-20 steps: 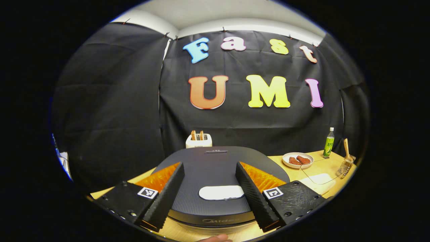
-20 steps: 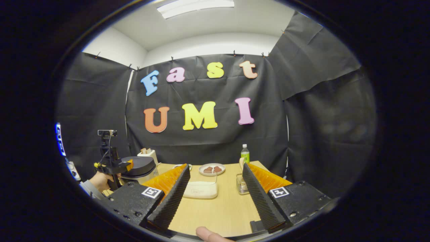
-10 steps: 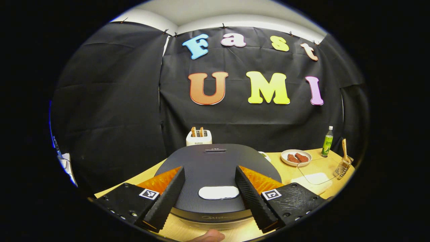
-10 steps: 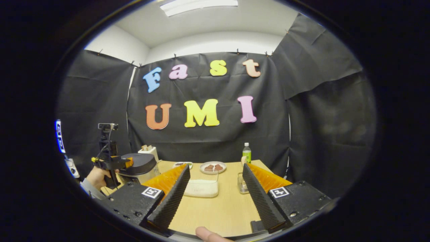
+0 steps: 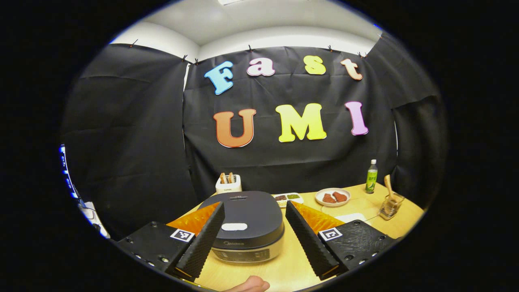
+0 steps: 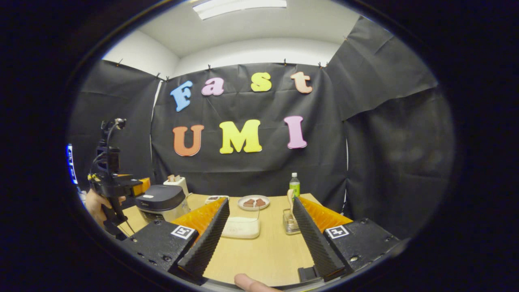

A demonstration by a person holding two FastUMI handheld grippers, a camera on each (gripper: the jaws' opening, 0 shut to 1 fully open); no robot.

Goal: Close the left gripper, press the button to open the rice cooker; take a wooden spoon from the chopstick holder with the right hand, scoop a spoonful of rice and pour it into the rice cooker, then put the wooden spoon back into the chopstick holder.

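Note:
The dark rice cooker (image 5: 247, 221) stands with its lid down and a white button (image 5: 234, 226) on top. My left gripper (image 5: 254, 207) hovers open some way back from it, nothing between its fingers. At the table's right, a wooden spoon (image 5: 388, 185) stands in the wire chopstick holder (image 5: 390, 206). A clear box of rice (image 6: 241, 227) lies ahead of my right gripper (image 6: 260, 201), which is open and empty. The chopstick holder (image 6: 290, 224) with the spoon (image 6: 290, 196) sits by its right finger. A hand holds the left gripper (image 6: 117, 186) beside the cooker (image 6: 161, 200).
A white toaster (image 5: 228, 183) stands behind the cooker. A plate of brown pieces (image 5: 332, 196), a small dish (image 5: 287, 197) and a green bottle (image 5: 371, 176) sit toward the back of the wooden table (image 6: 259, 255). Black cloth walls close the booth.
My left gripper has drawn back and up from the rice cooker, which now looks smaller and farther off. Its lid stays down. The right gripper has barely moved.

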